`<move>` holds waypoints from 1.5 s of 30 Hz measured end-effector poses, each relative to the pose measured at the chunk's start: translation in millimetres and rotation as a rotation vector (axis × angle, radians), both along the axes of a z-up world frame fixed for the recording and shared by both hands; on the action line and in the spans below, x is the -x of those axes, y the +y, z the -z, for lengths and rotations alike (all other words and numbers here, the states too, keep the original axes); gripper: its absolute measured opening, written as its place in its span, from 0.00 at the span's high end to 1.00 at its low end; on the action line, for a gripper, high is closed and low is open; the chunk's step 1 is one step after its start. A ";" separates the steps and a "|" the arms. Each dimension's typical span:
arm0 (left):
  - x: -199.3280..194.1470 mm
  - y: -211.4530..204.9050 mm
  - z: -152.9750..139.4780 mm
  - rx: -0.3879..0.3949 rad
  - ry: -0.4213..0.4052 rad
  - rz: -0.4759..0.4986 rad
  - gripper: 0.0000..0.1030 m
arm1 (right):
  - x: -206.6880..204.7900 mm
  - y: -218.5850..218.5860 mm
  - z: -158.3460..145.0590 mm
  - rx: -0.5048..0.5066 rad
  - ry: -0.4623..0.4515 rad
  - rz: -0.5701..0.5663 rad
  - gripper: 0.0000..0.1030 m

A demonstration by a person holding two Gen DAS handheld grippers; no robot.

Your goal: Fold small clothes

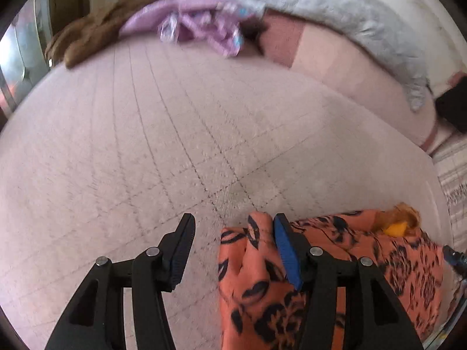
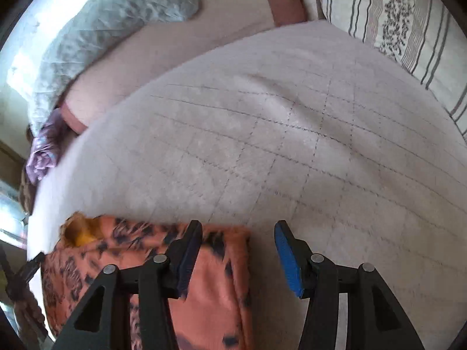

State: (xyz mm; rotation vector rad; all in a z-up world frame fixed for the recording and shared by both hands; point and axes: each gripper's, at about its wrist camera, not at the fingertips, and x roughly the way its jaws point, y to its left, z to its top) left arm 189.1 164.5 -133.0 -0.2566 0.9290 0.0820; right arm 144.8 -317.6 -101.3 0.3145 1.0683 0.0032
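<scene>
Orange cloth with black leaf print, the small garment [image 1: 262, 285], is lying at the near edge of the pale quilted bed cover [image 1: 146, 145], partly under both claws. The left gripper [image 1: 233, 250] is standing spread, its right-hand blue pad brushing a raised fold of the print while its left-hand finger is hanging over bare quilt; nothing is being pinched. The right gripper [image 2: 238, 258] is likewise spread and holding nothing, the garment's hemmed edge [image 2: 245, 277] sitting between its fingers, nearer the left one. Ahead of the left claw, well apart, a lilac garment [image 1: 198, 26] and a brown one [image 1: 87, 35] are waiting. The risk, as I judge it: the loose fold beside the left pad is likely to snag and drag open as the claws are moving off, undoing the fold.
</scene>
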 end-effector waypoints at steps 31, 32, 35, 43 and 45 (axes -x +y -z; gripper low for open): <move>172.2 -175.1 3.7 -0.080 -0.076 0.244 0.34 | 191.9 38.2 30.3 -0.471 -0.092 0.253 0.89; 173.3 -173.9 4.1 -0.079 -0.085 0.237 0.34 | 198.8 51.1 3.9 -0.359 -0.168 0.198 0.89; 165.8 -175.8 18.6 -0.097 -0.028 0.229 0.34 | 203.2 62.2 -5.7 -0.278 -0.184 0.155 0.84; 166.6 -175.8 10.7 -0.123 -0.090 0.234 0.34 | 213.1 13.7 13.5 -0.418 -0.145 0.195 0.33; 155.8 -176.6 29.7 -0.122 -0.013 0.246 0.34 | 201.7 -0.3 -0.7 -0.392 -0.161 0.174 0.32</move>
